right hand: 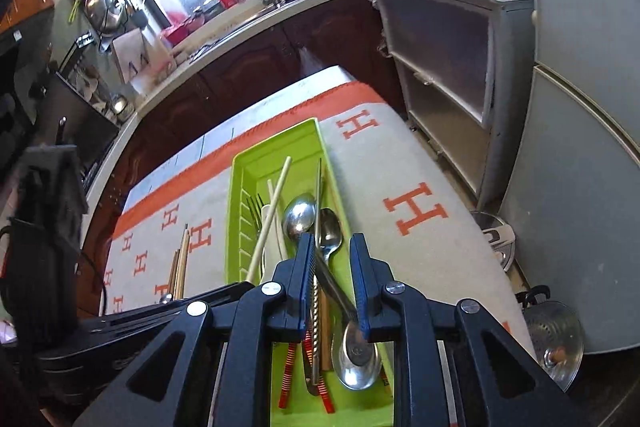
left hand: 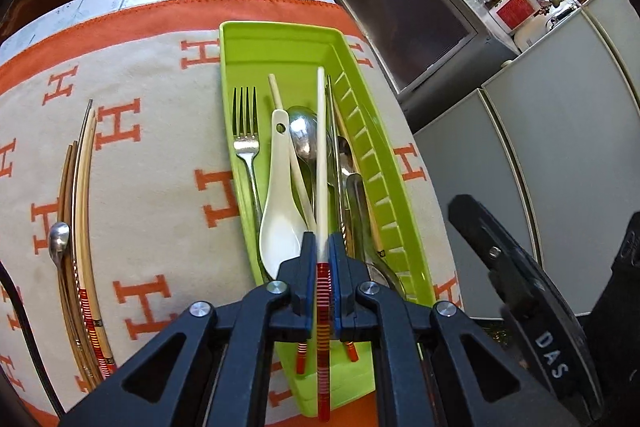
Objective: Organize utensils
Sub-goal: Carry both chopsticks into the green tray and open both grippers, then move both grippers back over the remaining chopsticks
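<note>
A lime-green utensil tray [left hand: 280,47] lies on an H-patterned cloth. In it are a fork [left hand: 245,131], a white ceramic spoon [left hand: 278,219], metal spoons [left hand: 302,135] and chopsticks. My left gripper [left hand: 322,239] is shut on a cream chopstick [left hand: 321,147] with a red-striped end, held lengthwise over the tray. My right gripper [right hand: 332,239] hovers over the tray's [right hand: 276,143] near end with its fingers apart. A metal spoon [right hand: 358,359] and a twisted metal chopstick [right hand: 316,327] lie below the gap, and the pads do not squeeze them.
Several loose chopsticks [left hand: 82,187] and a small metal spoon [left hand: 59,241] lie on the cloth [left hand: 160,147] left of the tray. A grey cabinet [left hand: 404,19] with bottles on top and a fridge [left hand: 560,147] stand beside the table's right edge. Pots [right hand: 556,343] sit on the floor.
</note>
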Tool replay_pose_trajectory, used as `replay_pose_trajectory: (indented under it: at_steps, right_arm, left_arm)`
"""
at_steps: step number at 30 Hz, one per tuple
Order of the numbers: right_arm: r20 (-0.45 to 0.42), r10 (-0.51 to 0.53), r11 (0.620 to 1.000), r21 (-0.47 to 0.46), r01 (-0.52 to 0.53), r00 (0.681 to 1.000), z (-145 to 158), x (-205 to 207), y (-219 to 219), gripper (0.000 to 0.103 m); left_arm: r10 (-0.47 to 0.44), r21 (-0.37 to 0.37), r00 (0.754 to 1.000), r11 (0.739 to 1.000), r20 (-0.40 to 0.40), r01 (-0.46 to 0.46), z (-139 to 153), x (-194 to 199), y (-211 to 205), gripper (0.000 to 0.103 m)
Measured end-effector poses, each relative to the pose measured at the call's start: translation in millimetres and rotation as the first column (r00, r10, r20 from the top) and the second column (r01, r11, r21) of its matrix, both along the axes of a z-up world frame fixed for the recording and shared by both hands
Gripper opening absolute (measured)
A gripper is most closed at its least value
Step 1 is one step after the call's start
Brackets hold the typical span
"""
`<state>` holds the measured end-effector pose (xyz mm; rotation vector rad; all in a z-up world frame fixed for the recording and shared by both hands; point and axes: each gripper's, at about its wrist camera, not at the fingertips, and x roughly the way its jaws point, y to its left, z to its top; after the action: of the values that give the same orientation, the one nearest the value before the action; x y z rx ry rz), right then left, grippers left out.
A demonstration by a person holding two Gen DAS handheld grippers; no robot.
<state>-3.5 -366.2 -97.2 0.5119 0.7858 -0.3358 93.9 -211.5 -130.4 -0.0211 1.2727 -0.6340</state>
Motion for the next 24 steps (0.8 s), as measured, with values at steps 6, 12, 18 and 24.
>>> replay_pose_trajectory:
  at_steps: [6, 12, 18, 24]
  right_arm:
    - [0.011, -0.038, 0.999, 0.02, 0.037, 0.999, 3.8, -21.7, -4.2, 0.018]
    - [0.001, -0.037, 0.999, 0.029, 0.037, 0.999, 0.8, -33.4, 3.7, 0.018]
    - [-0.02, -0.007, 1.0, 0.028, 0.008, 1.0, -0.8, -29.8, 22.7, 0.018]
    - [-0.034, 0.043, 0.999, 0.015, -0.043, 0.998, -0.2, -22.5, 48.2, 0.018]
  left_arm:
    - [0.008, -0.022, 0.999, 1.0, 0.039, -0.007, 15.2, -7.8, 16.2, 0.035]
    - [0.024, 0.046, 0.977, 0.998, 0.214, -0.035, 40.4, -26.6, 53.1, 0.066]
    - [0.064, 0.106, 0.95, 0.989, 0.306, -0.101, 44.9, -37.3, 100.2, 0.074]
    - [0.163, 0.083, 0.938, 0.977, 0.305, -0.197, 40.2, -41.5, 150.9, 0.082]
